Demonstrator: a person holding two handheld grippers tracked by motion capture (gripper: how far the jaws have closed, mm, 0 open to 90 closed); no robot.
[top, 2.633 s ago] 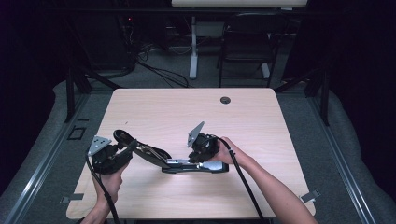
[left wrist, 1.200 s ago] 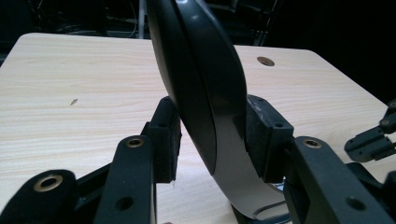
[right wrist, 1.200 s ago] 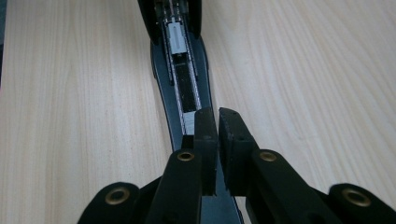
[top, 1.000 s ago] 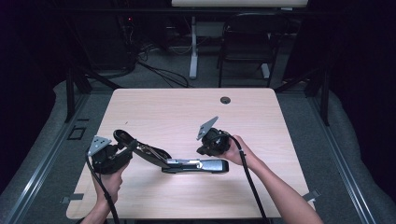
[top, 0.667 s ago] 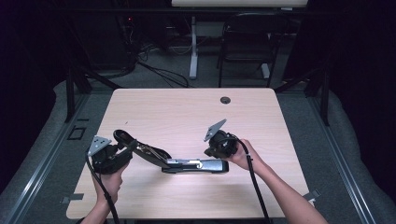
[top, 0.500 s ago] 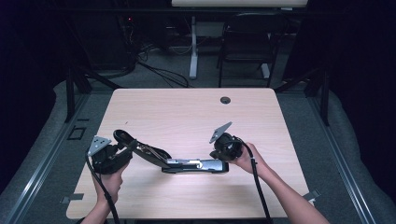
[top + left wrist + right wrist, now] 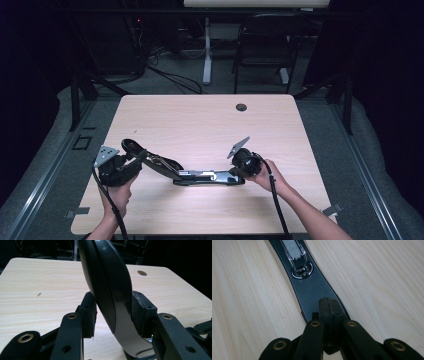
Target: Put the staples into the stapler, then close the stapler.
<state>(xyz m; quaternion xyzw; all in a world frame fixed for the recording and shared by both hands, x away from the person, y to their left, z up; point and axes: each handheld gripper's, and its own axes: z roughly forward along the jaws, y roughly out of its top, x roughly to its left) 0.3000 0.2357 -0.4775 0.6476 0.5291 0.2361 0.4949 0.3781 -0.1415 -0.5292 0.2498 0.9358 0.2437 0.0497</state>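
The wooden table is carrying just one job: a long black stapler, lying near the person's edge, between the two hands, and it is swung wide open.

Its base is lying flat on the wood, running left to right in the high view. Its top arm is folding back and up toward the left, well clear of the base.

The left gripper is doing the lifting. In the left gripper view, its jaws are partly closed, with both pads pressing on the sides of the curved top arm and holding it tilted above the table.

The right gripper is working at the far right end of the base. In the right gripper view, the right gripper's pads are meeting face to face with nothing showing between them, and the tip is sitting on the base's rounded end. It looks to be pinning the base down, though I cannot tell how hard it is pressing.

Smaller now: a row of staples is sitting in the open channel, just beyond a shiny round fitting.

So, reading the progress: the opening is looking done and the channel is looking loaded. What is remaining, by my judgement, is swinging the top arm back down onto the base and letting go. The base will need steadying while that happens, or it may skid on the smooth wood.
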